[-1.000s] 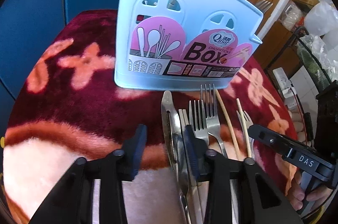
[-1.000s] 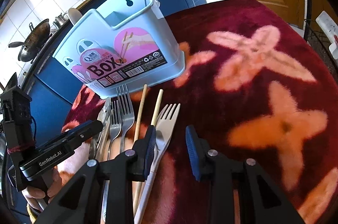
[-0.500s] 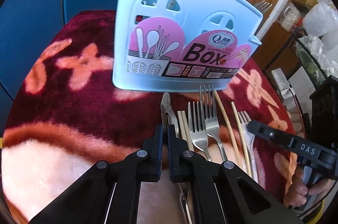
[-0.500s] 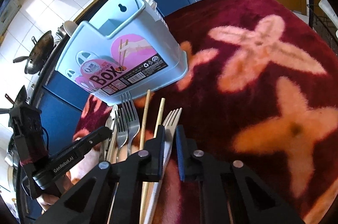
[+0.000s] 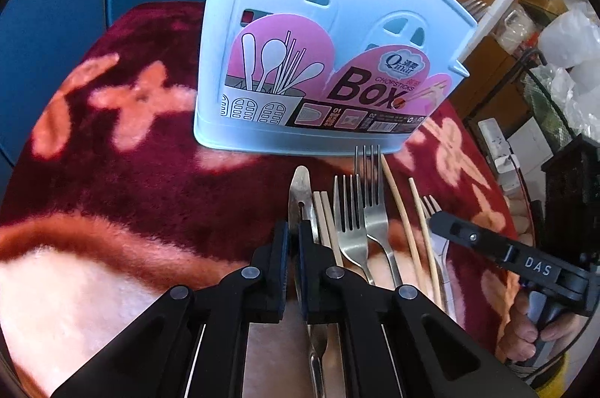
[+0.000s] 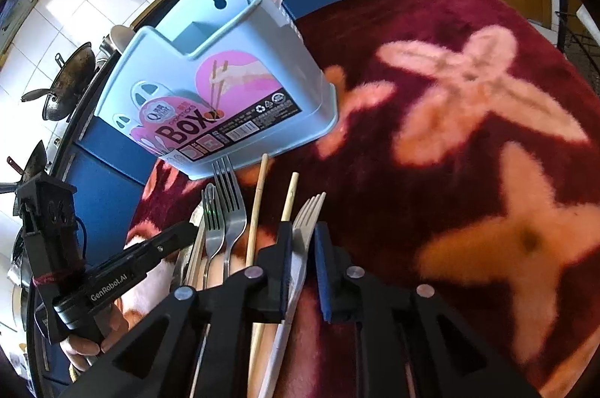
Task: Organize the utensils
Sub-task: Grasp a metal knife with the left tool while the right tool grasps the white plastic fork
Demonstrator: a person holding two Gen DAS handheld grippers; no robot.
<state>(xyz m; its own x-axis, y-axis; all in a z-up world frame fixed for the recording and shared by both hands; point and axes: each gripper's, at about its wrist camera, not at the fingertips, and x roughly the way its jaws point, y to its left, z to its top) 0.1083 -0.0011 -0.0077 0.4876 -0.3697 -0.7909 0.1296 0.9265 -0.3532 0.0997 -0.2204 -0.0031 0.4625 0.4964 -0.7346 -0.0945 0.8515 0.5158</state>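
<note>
While your left camera shows the left gripper [image 5: 293, 240] pinched nearly shut on a metal knife [image 5: 300, 195], only your right camera shows the right gripper [image 6: 302, 248] narrowly clamping the white fork [image 6: 305, 221]. Both lie low over the red blanket [image 6: 468, 173], pointing at the blue box [image 5: 337, 23], with 2 steel forks [image 5: 360, 210] between them.

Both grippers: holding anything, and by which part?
Left gripper pinches the steel knife mid-blade. Right gripper clamps the pale fork at its neck.

Pale blue box [image 5: 300, 34] with pink label; maroon blanket [image 6: 468, 135], peach flowers.
</note>
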